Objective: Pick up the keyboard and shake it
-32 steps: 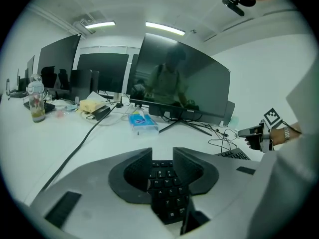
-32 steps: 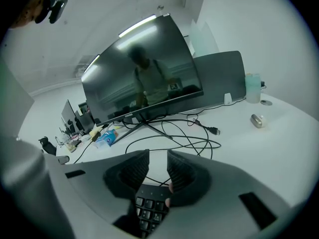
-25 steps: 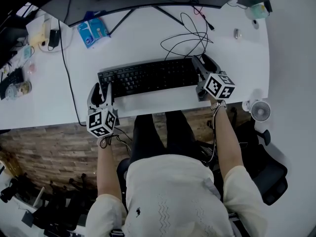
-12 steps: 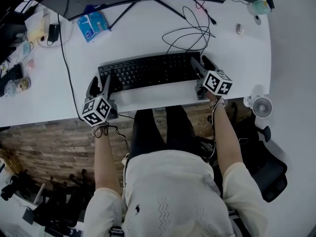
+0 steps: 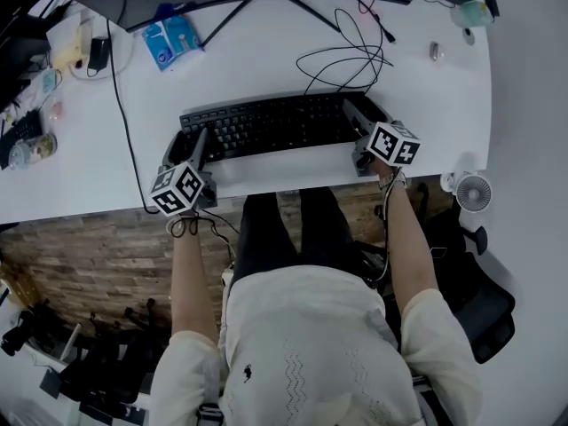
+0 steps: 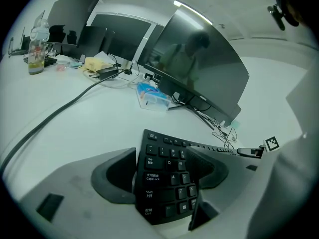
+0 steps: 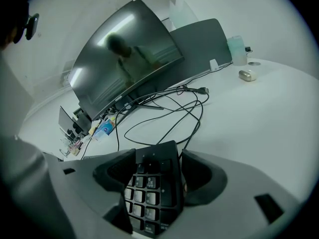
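Black keyboard (image 5: 266, 127) lies flat on white desk (image 5: 426, 105); left gripper (image 5: 188, 145) jaws just opened, apart round its 9 o'clock end; right gripper (image 5: 366, 114) apart round number-pad end. Loose cables (image 5: 342, 56) at its 1 o'clock; blue packet (image 5: 175, 41) at 11.

Loose cables (image 5: 342, 56) behind keyboard (image 5: 266, 127); desk (image 5: 284, 174) front seemingly passable.

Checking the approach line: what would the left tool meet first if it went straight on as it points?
The keyboard: its left end lies between the jaws of the left tool, which have just been opening. Whether they touch it is unclear.
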Demonstrator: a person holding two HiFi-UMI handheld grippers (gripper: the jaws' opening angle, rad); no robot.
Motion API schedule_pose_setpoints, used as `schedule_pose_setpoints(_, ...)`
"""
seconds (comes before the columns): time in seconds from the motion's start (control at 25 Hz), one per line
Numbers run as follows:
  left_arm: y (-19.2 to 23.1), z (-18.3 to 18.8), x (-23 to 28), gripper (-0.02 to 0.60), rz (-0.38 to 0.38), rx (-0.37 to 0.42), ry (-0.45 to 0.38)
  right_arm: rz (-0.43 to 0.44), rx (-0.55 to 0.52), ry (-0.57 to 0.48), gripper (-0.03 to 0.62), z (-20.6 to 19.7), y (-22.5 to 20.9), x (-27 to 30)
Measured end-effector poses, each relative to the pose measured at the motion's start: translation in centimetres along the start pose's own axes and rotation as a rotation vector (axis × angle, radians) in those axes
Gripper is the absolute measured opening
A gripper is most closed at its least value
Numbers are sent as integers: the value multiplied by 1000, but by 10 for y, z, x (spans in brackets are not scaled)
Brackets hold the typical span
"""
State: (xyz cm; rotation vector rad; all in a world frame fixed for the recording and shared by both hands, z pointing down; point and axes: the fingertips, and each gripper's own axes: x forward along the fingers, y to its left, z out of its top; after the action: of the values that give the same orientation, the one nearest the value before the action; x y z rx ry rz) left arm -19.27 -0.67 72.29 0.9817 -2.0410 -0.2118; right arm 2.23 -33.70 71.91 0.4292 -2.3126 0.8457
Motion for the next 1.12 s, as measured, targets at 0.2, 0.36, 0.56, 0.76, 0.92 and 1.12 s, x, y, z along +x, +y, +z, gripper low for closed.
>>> schedule_pose_setpoints(0.2, -1, 4, 8, 295, -25, -9, 39, -1, -17, 22, 285, -3, 3, 3)
schedule_pose_setpoints(0.36, -1, 4, 12, 295, -33, -15, 66, -18, -21, 25, 279, -3, 3, 4)
schedule_pose_setpoints(0.56, 2, 4, 13, 295, 0, -11, 68, -47, -33, 17, 278, -3, 3, 6)
schedule_pose_setpoints(0.76, 0, 2, 13, 295, 21, 18, 80, -58, -40, 18, 276, -3, 3, 3)
schedule_pose_setpoints(0.92, -4, -3, 9, 295, 29, 33, 78, -72, -48, 10, 278, -5, 1, -4)
schedule_pose_setpoints(1.12, -12, -4, 1, 295, 11, 30, 58, -73, -69, -18, 278, -1, 5, -19)
